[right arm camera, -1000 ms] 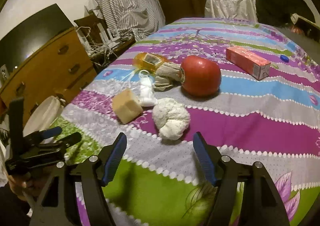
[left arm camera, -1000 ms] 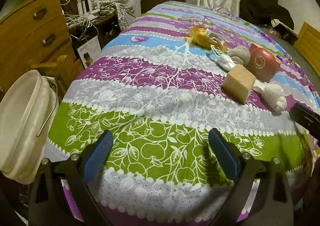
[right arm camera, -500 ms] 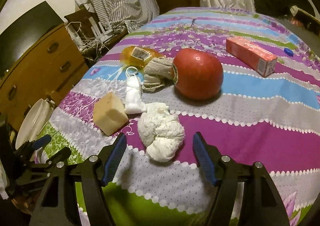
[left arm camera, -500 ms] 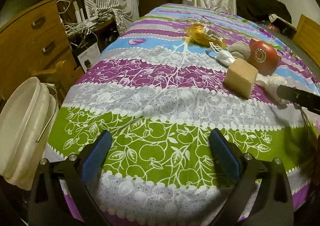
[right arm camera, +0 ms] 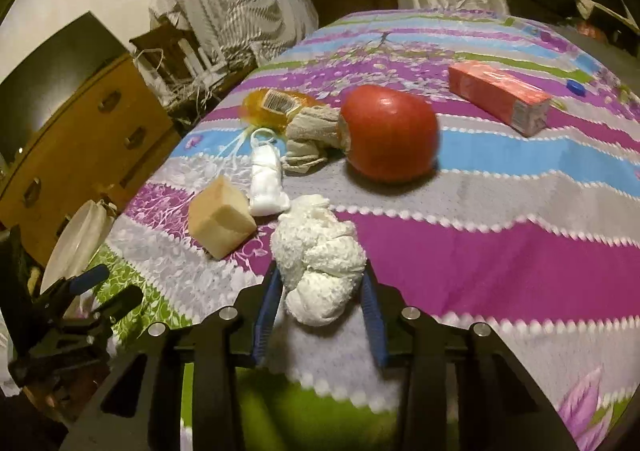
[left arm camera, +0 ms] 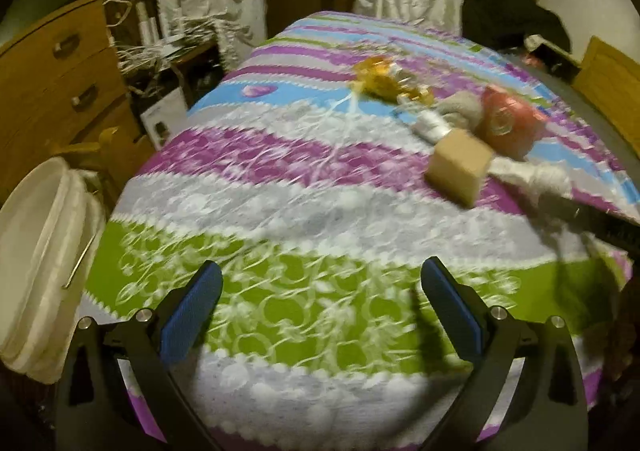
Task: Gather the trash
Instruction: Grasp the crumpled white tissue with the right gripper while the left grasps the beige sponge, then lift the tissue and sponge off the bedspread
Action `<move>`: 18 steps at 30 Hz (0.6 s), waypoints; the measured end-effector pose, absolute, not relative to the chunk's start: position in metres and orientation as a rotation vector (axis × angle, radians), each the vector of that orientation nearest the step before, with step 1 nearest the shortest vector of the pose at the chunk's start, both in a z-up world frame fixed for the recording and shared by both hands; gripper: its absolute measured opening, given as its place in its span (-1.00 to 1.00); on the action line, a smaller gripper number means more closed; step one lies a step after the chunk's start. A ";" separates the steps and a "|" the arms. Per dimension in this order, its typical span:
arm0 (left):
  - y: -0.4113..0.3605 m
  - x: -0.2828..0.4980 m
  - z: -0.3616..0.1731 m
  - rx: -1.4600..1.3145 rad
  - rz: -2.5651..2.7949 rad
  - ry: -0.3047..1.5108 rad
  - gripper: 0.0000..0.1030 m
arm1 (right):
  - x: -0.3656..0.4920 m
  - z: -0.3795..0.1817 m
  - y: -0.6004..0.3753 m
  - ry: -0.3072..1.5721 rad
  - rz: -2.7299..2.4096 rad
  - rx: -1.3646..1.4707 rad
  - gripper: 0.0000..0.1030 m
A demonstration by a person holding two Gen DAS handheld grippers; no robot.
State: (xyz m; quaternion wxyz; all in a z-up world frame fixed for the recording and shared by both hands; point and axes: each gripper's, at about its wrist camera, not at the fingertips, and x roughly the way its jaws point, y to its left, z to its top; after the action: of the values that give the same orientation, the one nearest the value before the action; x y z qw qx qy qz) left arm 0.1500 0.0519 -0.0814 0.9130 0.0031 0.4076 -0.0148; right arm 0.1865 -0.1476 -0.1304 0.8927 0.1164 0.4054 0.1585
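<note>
White crumpled tissue wad sits between our closing right gripper pads; left gripper open, empty

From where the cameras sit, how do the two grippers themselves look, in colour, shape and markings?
Both look alike. The left gripper has a black frame whose two arms curve forward, each ending in a flat blue pad, with round silver bolts at the joints. The right gripper has the same black frame with cut-out slots, blue pads and silver bolts. No cables, markings or sleeves are visible.
</note>
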 end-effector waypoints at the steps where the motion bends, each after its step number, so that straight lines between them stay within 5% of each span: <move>1: 0.047 0.152 -0.078 0.018 -0.057 0.826 0.78 | 0.182 -0.130 -0.151 0.833 0.324 0.252 -0.24; 11: -0.019 0.205 -0.071 0.180 -0.317 0.729 0.65 | 0.152 -0.128 -0.192 0.792 0.261 0.349 -0.24; 14: -0.028 0.221 -0.084 0.179 -0.390 0.815 -0.08 | 0.149 -0.131 -0.193 0.796 0.274 0.368 -0.24; 18: -0.022 0.216 -0.084 0.145 -0.416 0.811 -0.19 | 0.143 -0.132 -0.187 0.783 0.306 0.370 -0.24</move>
State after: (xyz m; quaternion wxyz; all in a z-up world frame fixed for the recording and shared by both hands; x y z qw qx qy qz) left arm 0.2156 -0.0219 -0.0836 0.8954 0.0699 0.3912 -0.2007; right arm 0.1426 -0.1873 -0.1318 0.8965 0.1785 0.3777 0.1475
